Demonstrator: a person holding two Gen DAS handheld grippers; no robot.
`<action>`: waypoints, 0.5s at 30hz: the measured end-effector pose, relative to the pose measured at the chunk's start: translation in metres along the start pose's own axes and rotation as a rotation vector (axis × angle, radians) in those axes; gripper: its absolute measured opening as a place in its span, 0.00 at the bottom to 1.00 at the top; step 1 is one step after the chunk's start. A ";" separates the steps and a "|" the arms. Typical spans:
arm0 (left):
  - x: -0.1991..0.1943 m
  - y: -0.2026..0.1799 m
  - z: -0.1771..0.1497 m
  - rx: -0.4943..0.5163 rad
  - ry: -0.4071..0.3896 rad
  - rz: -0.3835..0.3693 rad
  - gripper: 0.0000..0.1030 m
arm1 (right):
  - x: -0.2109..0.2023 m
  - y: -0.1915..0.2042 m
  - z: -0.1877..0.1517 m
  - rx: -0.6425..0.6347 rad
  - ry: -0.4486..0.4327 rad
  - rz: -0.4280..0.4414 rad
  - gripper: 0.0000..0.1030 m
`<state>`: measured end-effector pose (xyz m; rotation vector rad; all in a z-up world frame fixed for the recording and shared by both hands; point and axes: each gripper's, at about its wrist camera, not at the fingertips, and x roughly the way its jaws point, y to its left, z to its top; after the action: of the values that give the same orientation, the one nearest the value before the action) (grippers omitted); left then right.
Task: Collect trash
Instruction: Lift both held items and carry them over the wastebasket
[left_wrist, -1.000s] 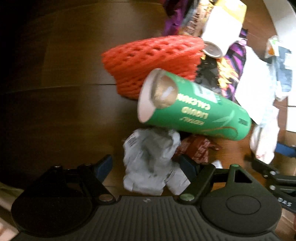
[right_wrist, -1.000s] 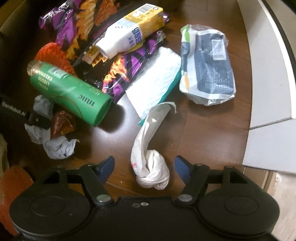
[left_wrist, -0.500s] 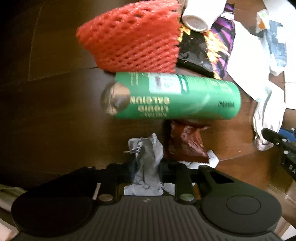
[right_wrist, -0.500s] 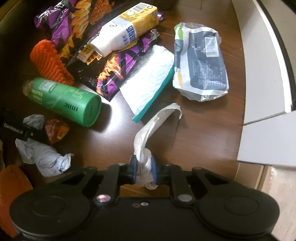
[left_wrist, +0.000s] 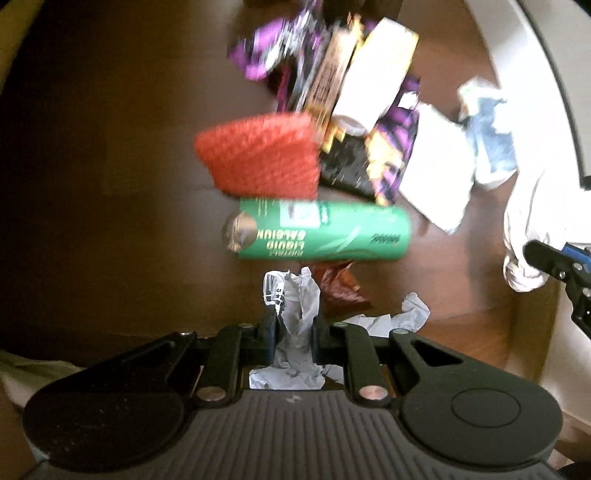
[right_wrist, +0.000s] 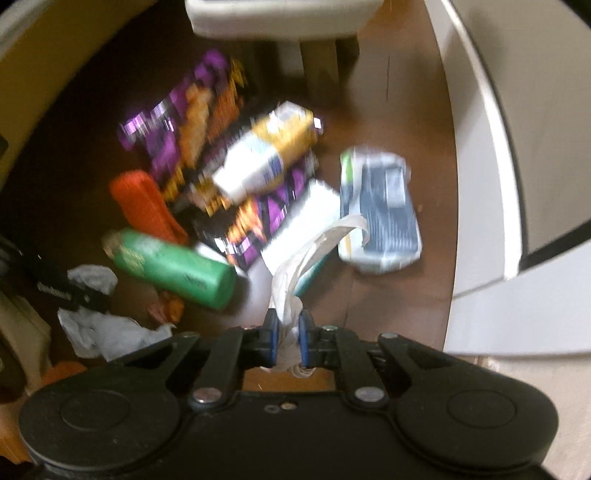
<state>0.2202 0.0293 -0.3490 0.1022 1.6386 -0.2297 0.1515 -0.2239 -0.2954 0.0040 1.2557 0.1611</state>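
Closing within the last second from wide open, now clamping: left gripper (left_wrist: 293, 328) pinching the crumpled grey paper (left_wrist: 297, 314), right gripper (right_wrist: 287, 338) pinching the knotted white tissue (right_wrist: 295, 295). Both fingers nearly together, each pair pressing on its piece. Rising compared with the earlier frames too: litter on the worktop (left_wrist: 129, 184) appearing smaller and farther below in both views, and blurring.

Hanging from the right fingers: the tissue, its loose tail trailing up and to the right over the white pad (right_wrist: 306, 218). Trailing from the left fingers: part of the grey paper, a further scrap (left_wrist: 399, 317) lying to the right; whether joined or separate cannot be told.

Remaining on the worktop, judging progress:
- green tube (left_wrist: 321, 232) lying on its side, just beyond the left fingers
- brown wrapper (left_wrist: 340, 288) near the tube
- red foam net (left_wrist: 262, 158) beyond the tube
- purple snack bags (right_wrist: 184, 122) and white-and-yellow bottle (right_wrist: 269, 155) at the far side
- blue-and-white pouch (right_wrist: 380, 210) to the right

Standing early in the task: two pieces lifted, none yet binned, no bin showing in either view. Most litter waiting for collection.
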 end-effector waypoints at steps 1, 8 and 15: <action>-0.012 -0.004 0.000 0.004 -0.027 0.007 0.16 | -0.008 0.001 0.004 0.001 -0.021 0.006 0.10; -0.092 -0.020 0.011 -0.040 -0.239 0.031 0.16 | -0.074 0.013 0.033 -0.039 -0.210 0.038 0.09; -0.191 -0.041 0.014 -0.028 -0.466 0.105 0.16 | -0.149 0.023 0.057 -0.066 -0.404 0.059 0.09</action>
<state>0.2408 -0.0002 -0.1559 0.1038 1.1688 -0.1368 0.1577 -0.2148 -0.1352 0.0159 0.8474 0.2396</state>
